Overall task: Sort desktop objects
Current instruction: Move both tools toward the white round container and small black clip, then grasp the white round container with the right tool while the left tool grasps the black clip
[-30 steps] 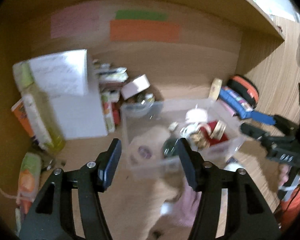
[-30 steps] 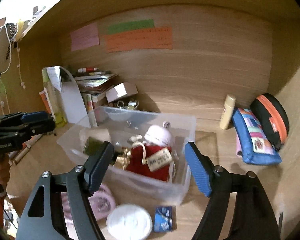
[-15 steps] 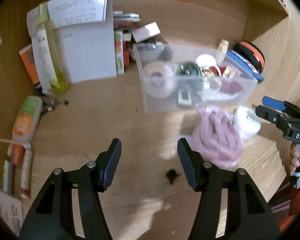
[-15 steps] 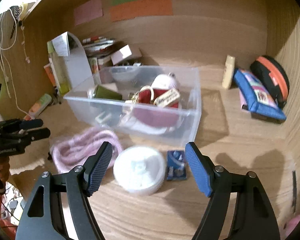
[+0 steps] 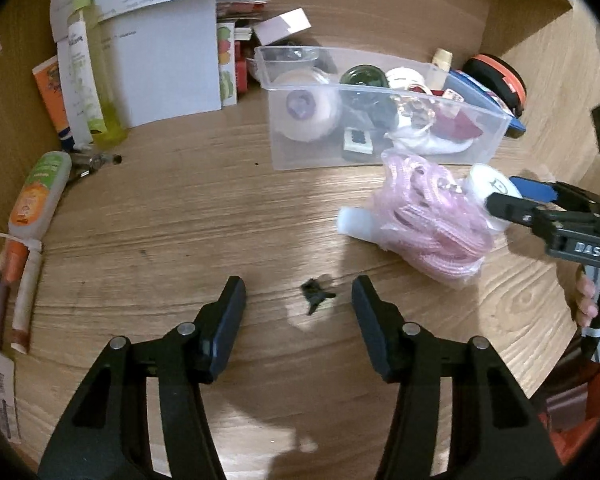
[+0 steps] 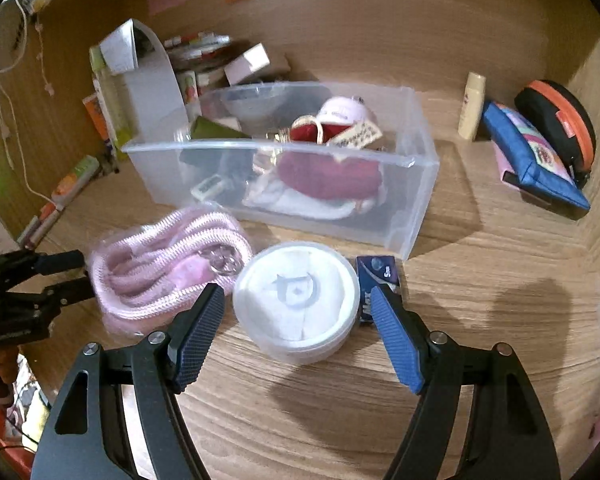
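Here our right tool (image 6: 298, 312) stands spread wide, its two fingers flanking a round white tub (image 6: 296, 300) without touching it; the tub sits on the table (image 6: 480, 320) between the pads. Just right of the tub, touching its side, lies a small blue packet (image 6: 378, 280). To the tub's left lies a bag of coiled pink rope (image 6: 160, 264), which lies against the tub. Behind all three stands a clear bin (image 6: 416, 184), holding a red pouch (image 6: 332, 168), a tan tag (image 6: 358, 134), a white round thing and some darker items we cannot name. Farther right, against the wall, lie a blue case (image 6: 536, 160), a black case with an orange rim (image 6: 560, 120) and a small cream bottle (image 6: 473, 106) standing upright.

Our left tool (image 5: 299, 300) is likewise spread wide and holds nothing. A small black clip (image 5: 316, 294) lies on the table between its fingertips, apart from both. Beyond, to the right, the rope bag (image 5: 428, 216) rests in front of the bin (image 5: 284, 148), and the right tool (image 5: 512, 200) reaches in over the tub (image 5: 490, 188). At the far left we see an orange-and-green tube (image 5: 38, 196) lying flat, a green bottle (image 5: 88, 64) upright and a white card (image 5: 164, 56) leaning behind it.
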The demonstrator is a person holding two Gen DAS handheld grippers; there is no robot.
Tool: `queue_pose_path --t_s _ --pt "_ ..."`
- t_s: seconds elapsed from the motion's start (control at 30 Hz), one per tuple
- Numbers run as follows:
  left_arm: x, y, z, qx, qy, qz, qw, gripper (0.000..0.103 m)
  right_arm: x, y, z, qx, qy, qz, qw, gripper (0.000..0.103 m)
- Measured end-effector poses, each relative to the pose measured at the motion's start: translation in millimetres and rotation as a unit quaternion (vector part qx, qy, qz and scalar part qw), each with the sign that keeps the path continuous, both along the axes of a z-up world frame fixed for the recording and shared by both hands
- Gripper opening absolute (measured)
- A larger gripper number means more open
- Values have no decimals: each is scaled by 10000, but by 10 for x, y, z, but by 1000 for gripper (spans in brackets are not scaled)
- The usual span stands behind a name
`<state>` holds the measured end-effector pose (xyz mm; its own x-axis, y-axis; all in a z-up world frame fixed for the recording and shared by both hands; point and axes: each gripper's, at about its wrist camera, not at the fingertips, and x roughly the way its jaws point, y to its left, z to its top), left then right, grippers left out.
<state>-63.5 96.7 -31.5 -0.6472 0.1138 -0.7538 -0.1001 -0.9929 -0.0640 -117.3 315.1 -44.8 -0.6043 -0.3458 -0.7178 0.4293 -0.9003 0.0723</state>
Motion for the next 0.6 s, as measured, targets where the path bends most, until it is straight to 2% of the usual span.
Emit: queue_pose_path --t_s 0.17,0.27,0.4,0.6 --pt "15 47 -11 -208 122 49 9997 43 -39 -53 -35 128 -36 18 9999 72" --pt "19 50 -13 -279 209 106 9993 20 -43 -96 -53 242 -34 33 9997 70" --pt "29 56 -19 -320 296 134 9990 18 -22 -133 -50 373 60 66 9993 63" --pt "34 38 -16 -329 312 204 9988 18 -23 -131 -42 344 59 99 9993 63"
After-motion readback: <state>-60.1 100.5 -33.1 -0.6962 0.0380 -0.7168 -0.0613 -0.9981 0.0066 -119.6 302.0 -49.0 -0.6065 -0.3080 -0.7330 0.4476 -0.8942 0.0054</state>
